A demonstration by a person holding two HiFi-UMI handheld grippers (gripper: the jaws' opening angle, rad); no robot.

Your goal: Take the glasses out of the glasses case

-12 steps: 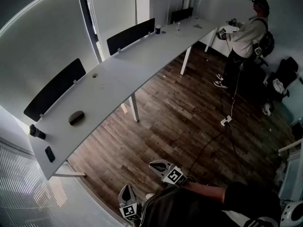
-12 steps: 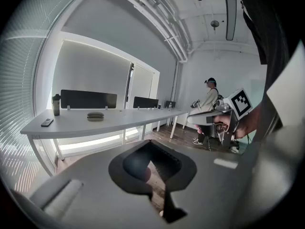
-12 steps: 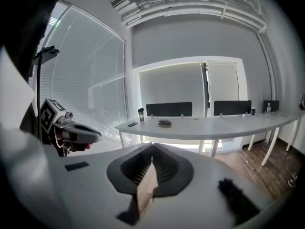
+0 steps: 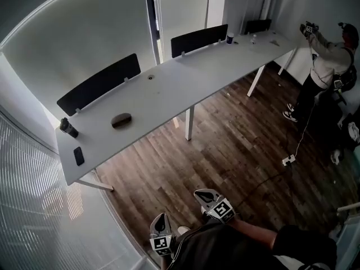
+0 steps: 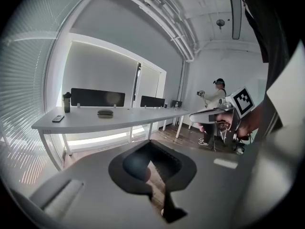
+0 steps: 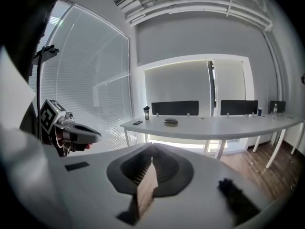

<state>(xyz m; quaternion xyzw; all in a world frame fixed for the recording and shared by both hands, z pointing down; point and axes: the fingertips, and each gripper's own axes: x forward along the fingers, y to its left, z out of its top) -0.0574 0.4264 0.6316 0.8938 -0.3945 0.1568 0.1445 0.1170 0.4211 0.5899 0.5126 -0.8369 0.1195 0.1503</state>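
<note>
The glasses case (image 4: pixel 121 120), a dark oval shell, lies closed on the long white table (image 4: pixel 169 94) near its left end. It also shows far off in the left gripper view as the case (image 5: pixel 105 112) and in the right gripper view as the case (image 6: pixel 171 122). Both grippers hang low by my body, well short of the table. My left gripper (image 4: pixel 161 238) has its jaws together with nothing between them, as seen along the left gripper (image 5: pixel 151 144). My right gripper (image 4: pixel 214 204) is likewise shut and empty, seen along the right gripper (image 6: pixel 152 148).
A black bottle (image 4: pixel 68 127) and a flat dark phone (image 4: pixel 79 156) sit at the table's left end. Black divider panels (image 4: pixel 98 83) line its far edge. Another person (image 4: pixel 329 66) stands at the far right, and a power strip (image 4: pixel 289 160) with a cable lies on the wooden floor.
The head view has swung left, so the table and case sit further right and higher in the picture. The other person has raised both arms. Both grippers stay low and shut.
</note>
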